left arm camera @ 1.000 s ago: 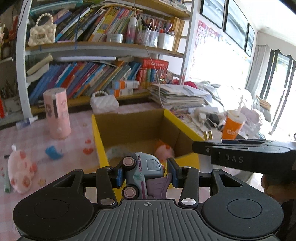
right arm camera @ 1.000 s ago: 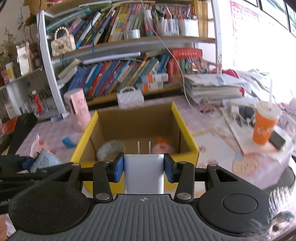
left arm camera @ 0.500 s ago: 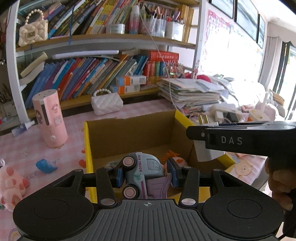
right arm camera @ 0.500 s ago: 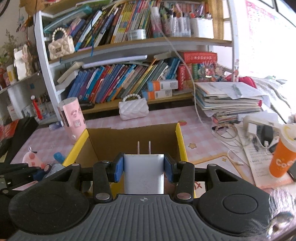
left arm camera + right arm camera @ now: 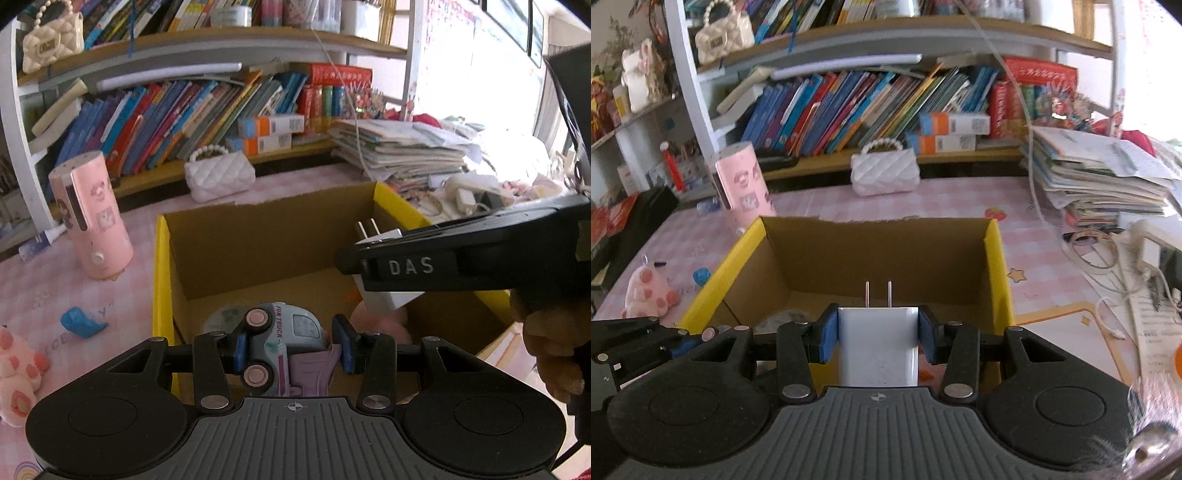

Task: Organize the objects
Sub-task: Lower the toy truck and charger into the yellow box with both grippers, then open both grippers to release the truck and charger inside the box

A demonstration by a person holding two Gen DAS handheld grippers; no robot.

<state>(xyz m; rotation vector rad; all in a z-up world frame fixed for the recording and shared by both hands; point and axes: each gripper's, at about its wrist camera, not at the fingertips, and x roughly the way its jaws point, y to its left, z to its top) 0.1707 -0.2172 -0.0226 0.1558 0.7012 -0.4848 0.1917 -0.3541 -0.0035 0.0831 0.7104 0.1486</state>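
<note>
A yellow-rimmed cardboard box [image 5: 162,280] [image 5: 997,266] stands open on the pink checked table. My left gripper [image 5: 291,347] is shut on a pale blue and lilac toy truck [image 5: 284,343], held over the box's near left part. My right gripper [image 5: 877,338] is shut on a white plug charger [image 5: 877,343] with its two prongs pointing forward over the box. In the left wrist view the charger [image 5: 380,299] and the right gripper's side show at the right, held by a person's hand [image 5: 550,354]. A pink toy [image 5: 380,321] and a grey round thing [image 5: 225,317] lie in the box.
On the table left of the box stand a pink cylinder [image 5: 92,214] [image 5: 744,184], a blue clip [image 5: 79,323] and a pink plush pig [image 5: 646,291]. A white quilted purse [image 5: 884,171] sits behind. Bookshelves line the back; paper stacks [image 5: 1100,173] and cables lie right.
Both grippers have moved forward and sunk toward the box with their loads still held. The right gripper now reaches over the box beside the left one.
</note>
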